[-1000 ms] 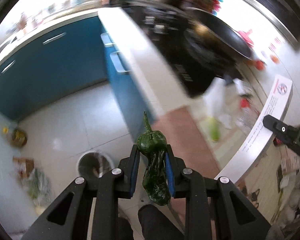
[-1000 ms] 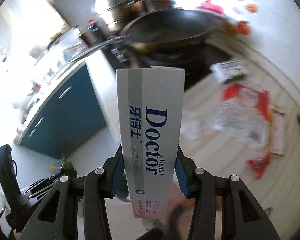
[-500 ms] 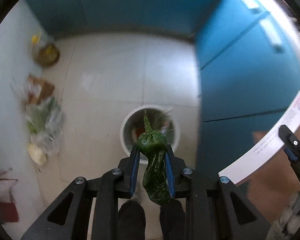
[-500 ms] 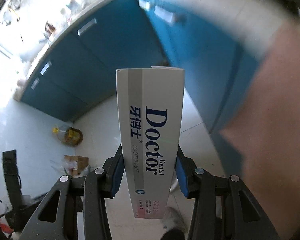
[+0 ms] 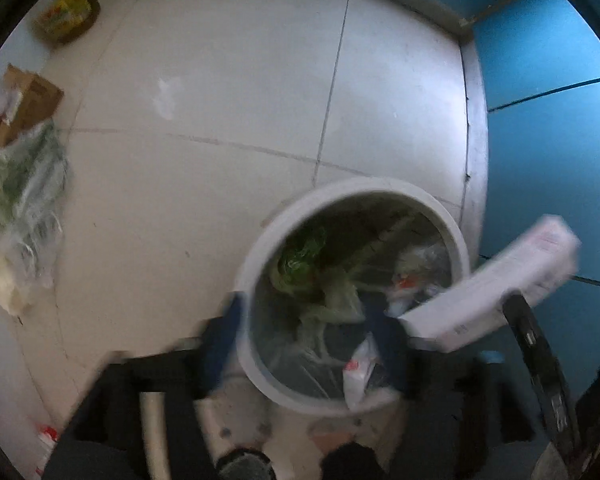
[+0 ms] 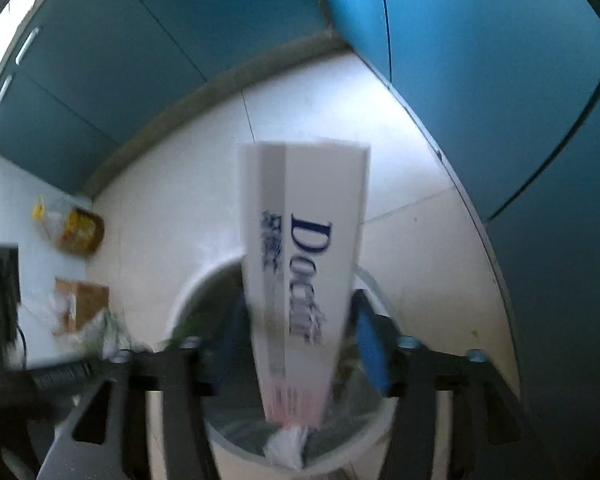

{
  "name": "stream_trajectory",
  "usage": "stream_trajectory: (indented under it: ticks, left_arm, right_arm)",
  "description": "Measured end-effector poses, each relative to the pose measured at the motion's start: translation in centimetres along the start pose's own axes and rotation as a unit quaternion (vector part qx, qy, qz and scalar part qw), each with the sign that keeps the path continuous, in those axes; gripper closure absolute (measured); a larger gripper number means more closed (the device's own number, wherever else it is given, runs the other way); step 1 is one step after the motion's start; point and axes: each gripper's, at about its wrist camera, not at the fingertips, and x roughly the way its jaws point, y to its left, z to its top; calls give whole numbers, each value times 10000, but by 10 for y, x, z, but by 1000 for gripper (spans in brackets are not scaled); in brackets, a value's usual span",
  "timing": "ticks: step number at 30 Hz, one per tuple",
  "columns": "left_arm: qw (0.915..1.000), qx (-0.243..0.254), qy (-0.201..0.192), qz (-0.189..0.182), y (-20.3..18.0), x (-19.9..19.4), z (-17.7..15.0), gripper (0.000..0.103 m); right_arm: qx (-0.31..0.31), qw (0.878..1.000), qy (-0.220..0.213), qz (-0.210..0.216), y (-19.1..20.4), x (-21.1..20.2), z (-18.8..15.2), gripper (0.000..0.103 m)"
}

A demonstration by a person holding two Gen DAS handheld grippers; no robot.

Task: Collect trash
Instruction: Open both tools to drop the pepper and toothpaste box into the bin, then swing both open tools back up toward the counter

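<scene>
The left gripper [image 5: 308,344] hangs over the white bin [image 5: 456,232], jaws spread wide with nothing between them. Leafy scraps [image 5: 300,256] lie inside the bin. The right gripper [image 6: 300,344] is above the bin's rim; its jaws stand apart from the toothpaste box [image 6: 304,264], which tilts loose over the bin's opening.

My left gripper [image 5: 304,344] black, blurred, blue pads, my right gripper [image 6: 300,340] black arms, blue pads, silver screws [image 6: 406,342]
</scene>
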Motion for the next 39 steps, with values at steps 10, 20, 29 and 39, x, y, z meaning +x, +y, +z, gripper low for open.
stream_trajectory:
  ticks: [10, 20, 29, 39]
  left_arm:
    - [9953, 402, -547, 685, -1, -23, -17, 1]
    - [9891, 572, -744, 1138, -9, -70, -40, 1]
    - [9865, 724, -837, 1211, -38, -171, -77, 1]
    - [9884, 917, -760, 947, -74, -296, -119, 1]
  right_arm:
    - [-414, 9988, 139, -212, -3, -24, -15, 6]
    - [-1155, 9895, 228, -844, 16, -85, -11, 3]
    - [-1308, 9852, 531, -973, 28, -186, 2, 3]
    - [-1584, 9809, 651, -919, 50, -339, 23, 3]
